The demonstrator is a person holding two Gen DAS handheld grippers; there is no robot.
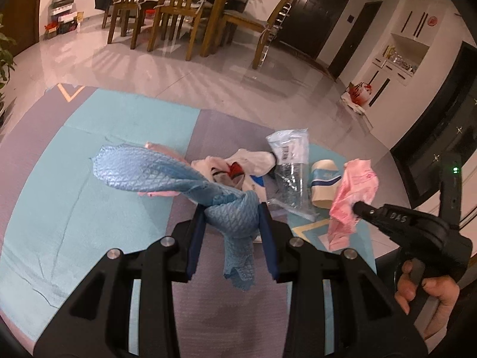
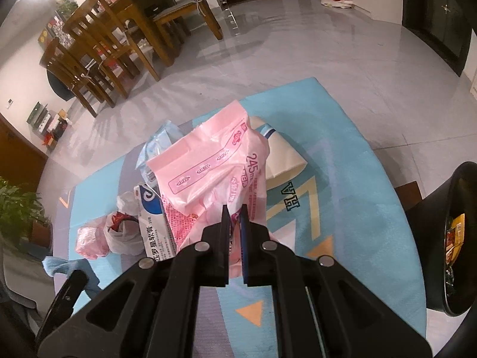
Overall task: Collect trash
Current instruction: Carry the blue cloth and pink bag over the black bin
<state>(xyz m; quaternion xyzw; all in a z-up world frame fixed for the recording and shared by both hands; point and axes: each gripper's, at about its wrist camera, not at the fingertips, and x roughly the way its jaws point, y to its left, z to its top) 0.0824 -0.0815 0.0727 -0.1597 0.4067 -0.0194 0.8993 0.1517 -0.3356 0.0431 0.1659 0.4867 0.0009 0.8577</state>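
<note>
My left gripper (image 1: 232,211) is shut on a blue quilted cloth (image 1: 155,170) and holds it above the play mat (image 1: 89,197). My right gripper (image 2: 235,211) is shut on a pink plastic wrapper (image 2: 208,161), lifted off the mat; it also shows in the left wrist view (image 1: 354,191). On the mat lie a clear plastic bag (image 1: 290,167), a paper cup (image 1: 325,183), a white bag with red scraps (image 2: 122,226), a blue-white box (image 2: 153,223) and a small pink wrapper (image 2: 89,241).
A black trash bin (image 2: 456,238) with wrappers inside stands at the right edge of the mat. A wooden dining table with chairs (image 1: 179,9) stands behind. A plant (image 2: 18,208) is at the left. Glossy tile floor surrounds the mat.
</note>
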